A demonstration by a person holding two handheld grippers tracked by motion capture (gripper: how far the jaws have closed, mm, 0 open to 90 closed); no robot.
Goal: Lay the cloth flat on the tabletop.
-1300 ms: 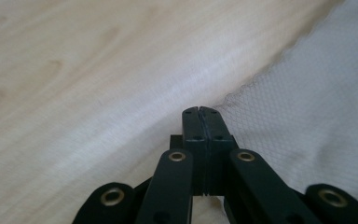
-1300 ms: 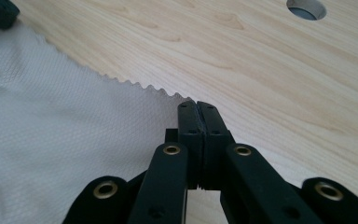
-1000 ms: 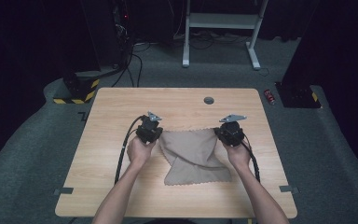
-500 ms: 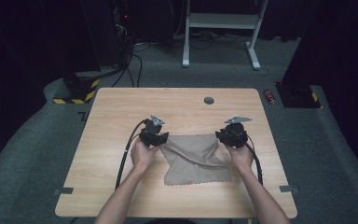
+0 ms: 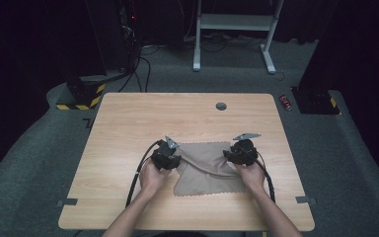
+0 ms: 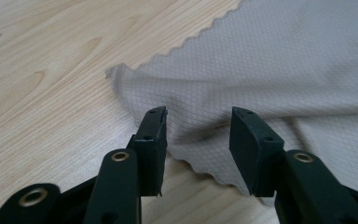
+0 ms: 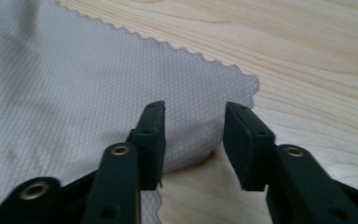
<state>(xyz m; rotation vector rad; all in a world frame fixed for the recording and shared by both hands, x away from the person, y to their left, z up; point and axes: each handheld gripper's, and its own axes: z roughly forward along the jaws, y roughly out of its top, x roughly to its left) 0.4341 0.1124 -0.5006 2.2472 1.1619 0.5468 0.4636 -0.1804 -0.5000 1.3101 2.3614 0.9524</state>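
Coming in from the near edge, two forearms reach up over a light wooden table [image 5: 128, 118], each hand wrapped round a black two-jaw gripper. Left gripper [image 5: 166, 157] sits at the left edge of a beige cloth [image 5: 205, 168], right gripper [image 5: 241, 152] at its right edge, both about mid-table, well apart with the cloth between them. Cloth: thin diamond-weave fabric with zigzag pinked edges, lying rumpled, near edge roughly straight, a diagonal fold running across it from far left toward near right. In the left gripper view the jaws stand apart with a clear gap, having just been opening then easing in a touch; the cloth [image 6: 270, 60] lies under and beyond them, a raised fold of it sits between the jaws but the pads do not press it, and one corner of the cloth points out over bare wood to the left. In the right gripper view the jaws are likewise apart, having just been opening; a rolled-up edge of the cloth [image 7: 74, 79] lies between them, not pinched, and the cloth corner ends just beyond the right jaw on bare wood. A black cable [image 5: 137, 173] loops from the left gripper back toward the near edge. Farther off, a small round grommet hole [image 5: 221, 106] near the table's far edge. Beyond the table, grey carpet, a red can [image 5: 286, 102] on the floor at far right, a white desk frame [image 5: 232, 29], yellow-black hazard-striped base [image 5: 81, 96] at far left.
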